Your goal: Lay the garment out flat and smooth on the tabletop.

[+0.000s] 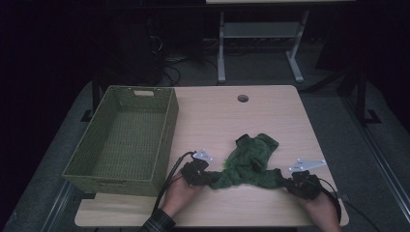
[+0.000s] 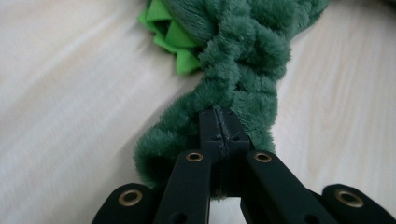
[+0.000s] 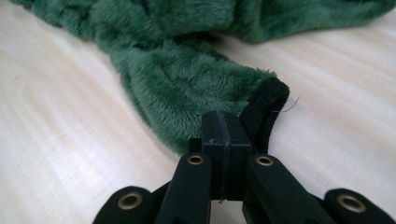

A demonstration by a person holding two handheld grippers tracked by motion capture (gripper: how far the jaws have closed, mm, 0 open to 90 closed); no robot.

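Over on the far left of the desk (image 1: 285, 121) sits your green woven basket (image 1: 123, 140), a long rectangular one with a handle slot in its far wall, hard against the desk's left edge and nothing visible inside it.

Moving right, here's your left hand (image 1: 180, 192) coming up from the bottom edge, sleeve just showing, with the left gripper (image 1: 197, 172) right beside the basket's near right corner. Its grey plate tilts up on top and its cable loops back toward you. In the left gripper view the 2 black jaws are pressed tight together, clamped on 1 fuzzy end of the green garment (image 2: 243, 60), which twists away from the tips across the pale wood. A bright lime-green piece (image 2: 175, 39) pokes out of the fabric farther up.

Middle of the desk now: the green garment lies bunched in a heap (image 1: 251, 159), its bulk toward the centre and 2 limbs stretched down and outward, 1 to each gripper. Behind it, near the far edge, there's a round cable hole (image 1: 243, 98).

And on the right, your right gripper (image 1: 300, 181) holds the other limb. In the right gripper view the jaws are clenched on the plush end (image 3: 196, 88), just beside its black ribbed cuff (image 3: 266, 112).
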